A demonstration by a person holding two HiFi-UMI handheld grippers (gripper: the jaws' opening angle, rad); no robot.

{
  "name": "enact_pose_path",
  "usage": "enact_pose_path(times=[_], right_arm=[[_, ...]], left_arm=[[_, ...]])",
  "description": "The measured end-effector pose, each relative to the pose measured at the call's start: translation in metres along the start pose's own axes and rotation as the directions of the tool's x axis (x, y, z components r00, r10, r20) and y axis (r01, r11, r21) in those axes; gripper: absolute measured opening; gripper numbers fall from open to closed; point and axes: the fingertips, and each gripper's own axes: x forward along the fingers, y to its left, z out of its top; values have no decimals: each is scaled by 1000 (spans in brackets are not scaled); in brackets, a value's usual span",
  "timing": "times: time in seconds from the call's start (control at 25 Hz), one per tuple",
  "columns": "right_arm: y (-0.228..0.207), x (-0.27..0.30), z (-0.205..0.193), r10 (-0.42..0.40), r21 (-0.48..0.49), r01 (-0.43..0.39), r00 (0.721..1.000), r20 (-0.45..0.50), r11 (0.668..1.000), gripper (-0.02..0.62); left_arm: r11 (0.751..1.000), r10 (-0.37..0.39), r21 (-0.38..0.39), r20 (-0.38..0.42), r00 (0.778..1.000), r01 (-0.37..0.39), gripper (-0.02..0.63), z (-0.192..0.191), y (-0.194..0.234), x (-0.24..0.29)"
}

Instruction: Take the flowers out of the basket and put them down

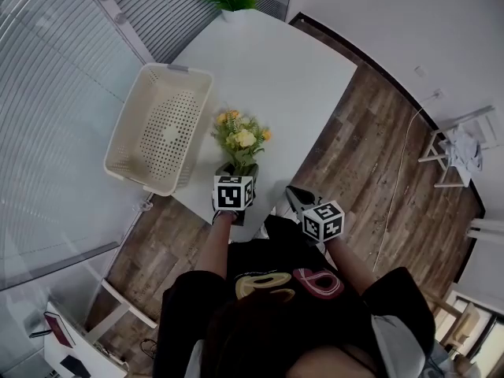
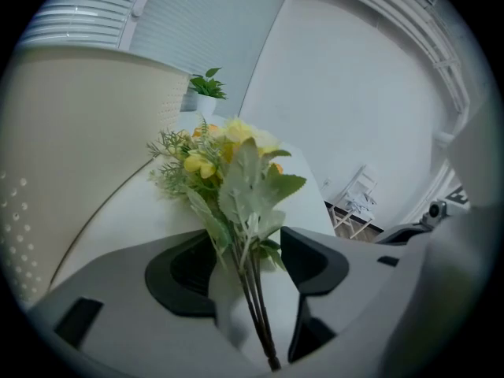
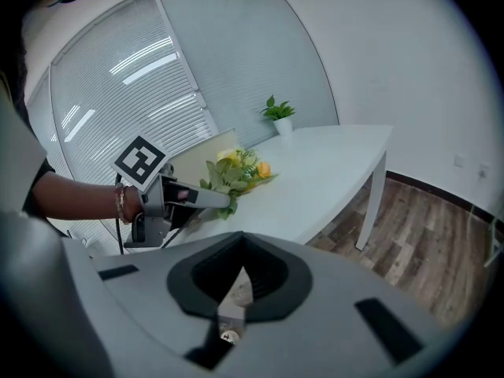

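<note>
Head view: white, smooth, four-sided worktop [image 1: 291, 77] over a brown wood-plank floor [image 1: 370, 156]. At its left edge sits a cream plastic basket [image 1: 126, 128]. It's rectangular w/ rounded corners and a solid rim, base & walls punched w/ rows of small holes. Inside, only its own perforated base shows.

A bunch of flowers [image 1: 242, 138] has yellow & orange blooms, pale felt-like green leaves and thin dark wiry stems. It's out of the basket, just beside its right wall, lying on the worktop nr the near edge. Blooms point twd the middle, stems twd the person.

Left gripper view: left hand-held gripper [image 2: 253, 260] has a grey moulded shell w/ matt black pads and stands wide open. The stems run btwn the pads w/ a gap on each side, so neither pad presses on them. The cream basket wall fills the left of that view.

Right gripper view: right hand-held gripper [image 3: 236, 290] has the same grey shell & black pads. Its pads are drawn together to a slim slit, w/ nothing btwn them. It's held off the worktop's near-right edge, over the floor, apart from the bunch.

At the far corner stands a small green leafy plant in a white pot [image 1: 230, 2].
</note>
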Motion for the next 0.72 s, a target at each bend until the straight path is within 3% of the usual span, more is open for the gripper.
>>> enact_pose_path(times=[0.32,0.56,0.72], right_arm=[[7,-5,-3,16,-2,-16,1000,14,1000,11],[16,-6,-5,22,-7,-22,1000,20,1000,11],[24,-8,-5,24,-6,-24,999,36,1000,11]], left_arm=[[999,0,32,85,996,-3,298,10,-10,-20],[998,-21,55,98,995,16,299,7,-15,-43],[998,-16,55,148,989,8,299,8,-15,-67]])
